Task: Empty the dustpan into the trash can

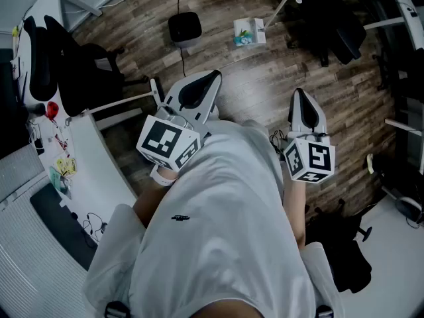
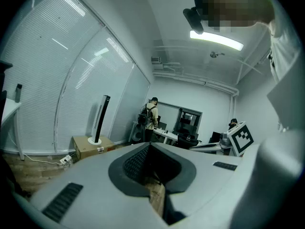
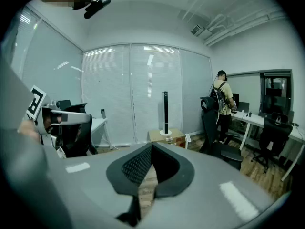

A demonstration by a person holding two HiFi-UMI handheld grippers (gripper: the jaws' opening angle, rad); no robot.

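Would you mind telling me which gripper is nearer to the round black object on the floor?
Left. In the head view the left gripper sits just below the round black object; the right gripper lies farther off to its lower right.

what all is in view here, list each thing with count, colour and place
floor: one, brown wood planks, under everything
tissue box: one, white and teal, on the floor ahead
rounded object: one, black, on the floor left of the tissue box, cable beside it
office chair: one, black, far left
desk: one, white, left
bag: one, black, floor lower right
tower unit: one, black, slim, upright on the cardboard box
cardboard box: one, brown, by the blinds
bystander: one, wearing a backpack, at far desks
left tool: one, white, shut, empty
right tool: one, white, shut, empty
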